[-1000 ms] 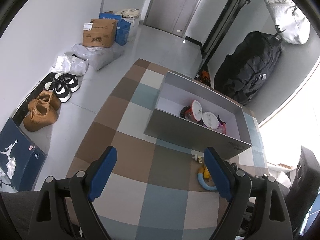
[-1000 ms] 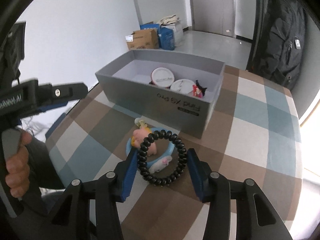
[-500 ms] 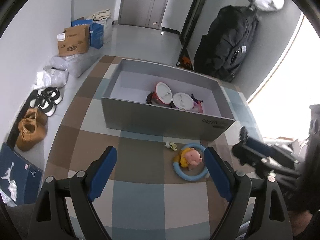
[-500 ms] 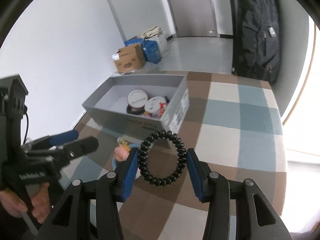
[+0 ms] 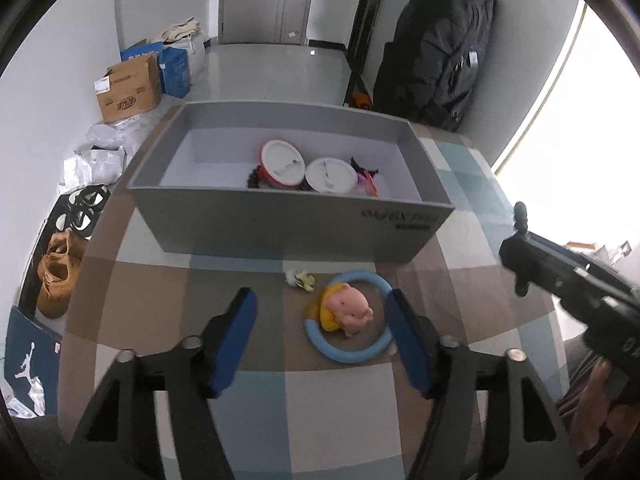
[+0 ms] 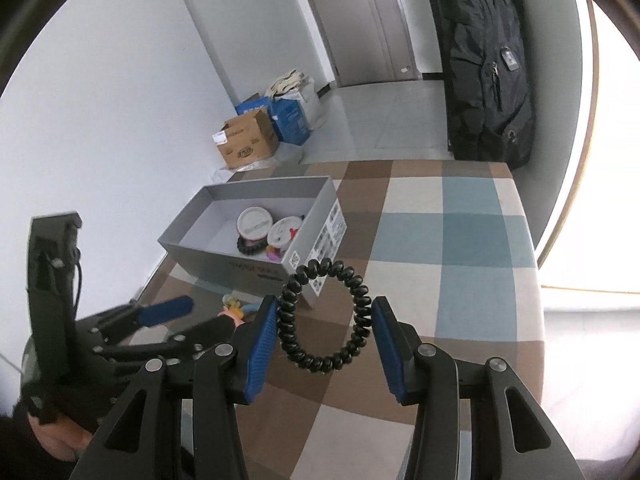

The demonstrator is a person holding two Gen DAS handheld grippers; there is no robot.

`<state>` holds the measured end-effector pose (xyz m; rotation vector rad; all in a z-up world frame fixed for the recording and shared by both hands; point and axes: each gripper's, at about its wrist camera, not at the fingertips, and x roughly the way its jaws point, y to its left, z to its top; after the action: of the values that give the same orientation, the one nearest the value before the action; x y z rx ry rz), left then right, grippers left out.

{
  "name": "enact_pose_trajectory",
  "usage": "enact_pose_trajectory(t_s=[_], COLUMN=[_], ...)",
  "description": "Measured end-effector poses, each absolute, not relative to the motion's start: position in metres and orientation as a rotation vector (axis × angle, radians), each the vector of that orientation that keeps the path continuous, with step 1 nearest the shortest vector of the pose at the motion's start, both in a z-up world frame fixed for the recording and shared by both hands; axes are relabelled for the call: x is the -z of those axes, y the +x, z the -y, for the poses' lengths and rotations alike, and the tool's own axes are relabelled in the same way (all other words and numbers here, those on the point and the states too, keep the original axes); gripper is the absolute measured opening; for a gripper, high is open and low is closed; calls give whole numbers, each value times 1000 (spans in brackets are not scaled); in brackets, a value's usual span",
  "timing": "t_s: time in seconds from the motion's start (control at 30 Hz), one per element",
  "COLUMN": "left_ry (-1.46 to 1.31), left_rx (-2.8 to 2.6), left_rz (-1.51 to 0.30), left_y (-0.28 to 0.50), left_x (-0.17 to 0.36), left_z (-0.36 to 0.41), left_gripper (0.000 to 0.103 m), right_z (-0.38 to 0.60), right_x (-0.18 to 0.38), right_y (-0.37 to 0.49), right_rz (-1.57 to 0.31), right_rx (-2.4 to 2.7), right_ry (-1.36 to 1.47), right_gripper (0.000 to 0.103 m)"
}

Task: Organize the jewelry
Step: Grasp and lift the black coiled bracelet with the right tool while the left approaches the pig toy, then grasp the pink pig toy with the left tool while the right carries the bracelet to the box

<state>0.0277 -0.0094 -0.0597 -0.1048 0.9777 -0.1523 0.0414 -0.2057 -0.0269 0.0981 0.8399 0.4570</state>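
Black coil bracelet [image 6: 324, 314] sits pinched in the right gripper [image 6: 325, 338]. The left gripper [image 5: 320, 334] has just been closing over the blue ring [image 5: 347, 318], jaws apart, not touching.

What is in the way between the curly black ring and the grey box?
Nothing visible. The right gripper holds the curly black ring up above the checked cloth, and the grey box stands open-topped just beyond it, with bare floor left inside.

Checked table [image 5: 132, 304]: grey box [image 5: 288, 224], blue ring [image 5: 348, 354].
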Motion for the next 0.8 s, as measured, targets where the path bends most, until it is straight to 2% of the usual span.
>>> enact_pose_trajectory(t_s=[0.07,0.23,0.3,0.8], left_ry=[-95,-86,-84,-103], left_rx=[148,143,157,213], left_rz=[-984,-993,-991,-956], left_y=[28,30,30,25], left_x=[61,62,62,50], left_z=[11,13,15,19], left_gripper=[54,38,23,23], right_z=[208,212,213,216], right_x=[26,26,25,25], right_y=[41,41,41,41], right_rz=[-840,-843,-840,-845], right_rx=[-449,-447,-449,-447], right_ry=[98,115,119,139], right_gripper=[46,46,46,46])
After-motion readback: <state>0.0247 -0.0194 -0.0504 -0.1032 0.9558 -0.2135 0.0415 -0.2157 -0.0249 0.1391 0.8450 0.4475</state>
